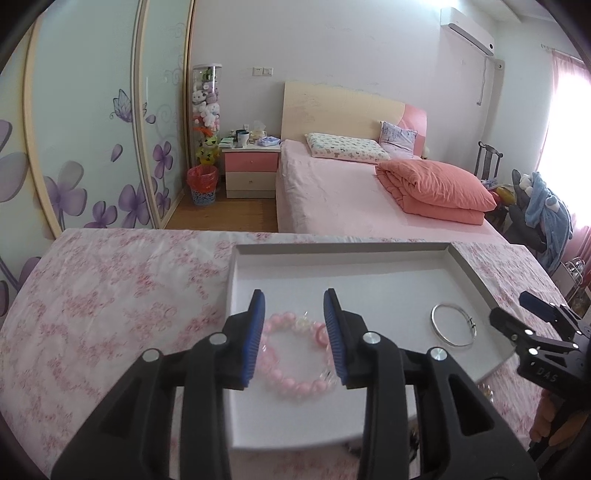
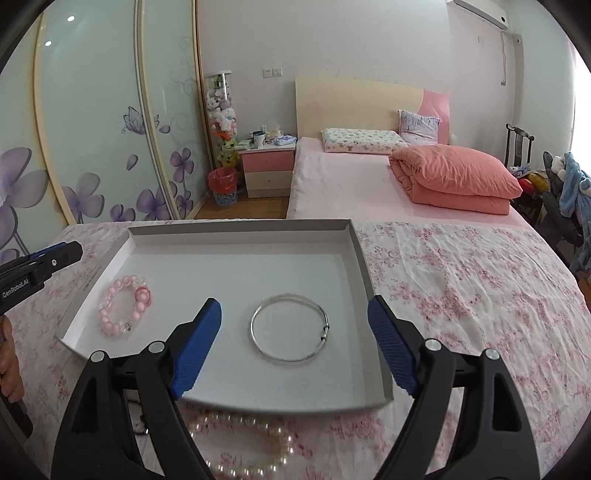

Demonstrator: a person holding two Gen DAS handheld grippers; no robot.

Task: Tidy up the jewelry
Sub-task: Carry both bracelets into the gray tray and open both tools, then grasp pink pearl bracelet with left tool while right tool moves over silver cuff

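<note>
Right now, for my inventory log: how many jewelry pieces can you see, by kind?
Pink bead bracelets: 1, in the white tray
Silver bangles: 1, in the tray
Pearl strands: 1, on the cloth before the tray
Total: 3

I am in a home bedroom: a pink bed (image 1: 351,199) with pillows and a folded quilt (image 1: 436,190), a pink nightstand (image 1: 251,170), a wardrobe (image 1: 92,129) with flower-printed sliding doors, a tube of plush toys (image 1: 207,107), and an air conditioner (image 1: 467,29) high on the wall.
</note>
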